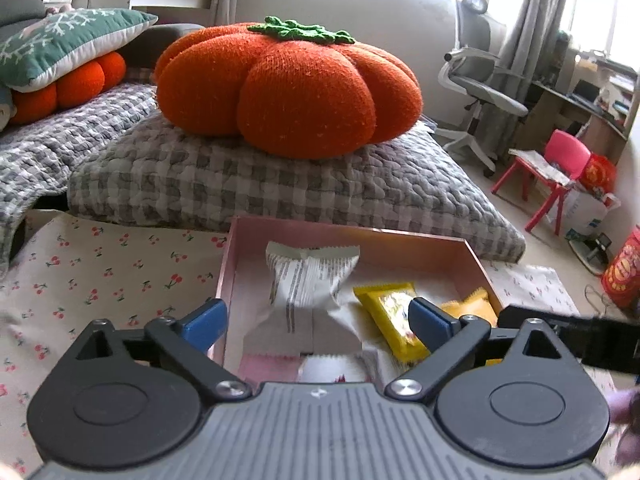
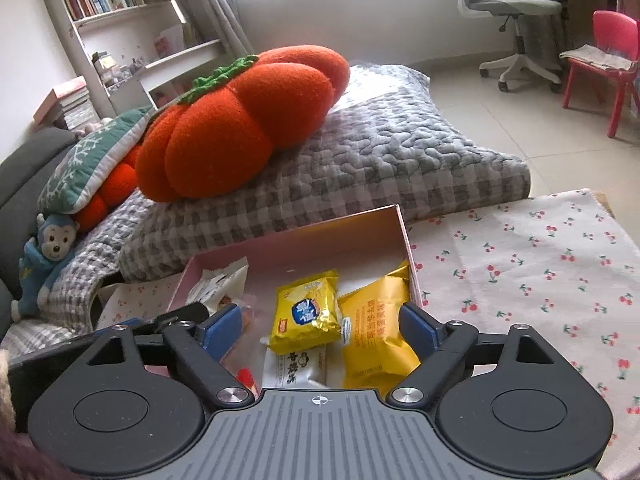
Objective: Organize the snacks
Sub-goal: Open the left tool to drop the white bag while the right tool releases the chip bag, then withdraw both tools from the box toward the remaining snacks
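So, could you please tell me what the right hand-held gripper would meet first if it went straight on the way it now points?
Most likely the shiny yellow foil snack packet lying in the shallow pink cardboard box: it sits between the open fingers of the right hand-held gripper, just ahead. Depth is hard to judge here.

Snack packets [image 2: 307, 312] in box [image 2: 320, 228]
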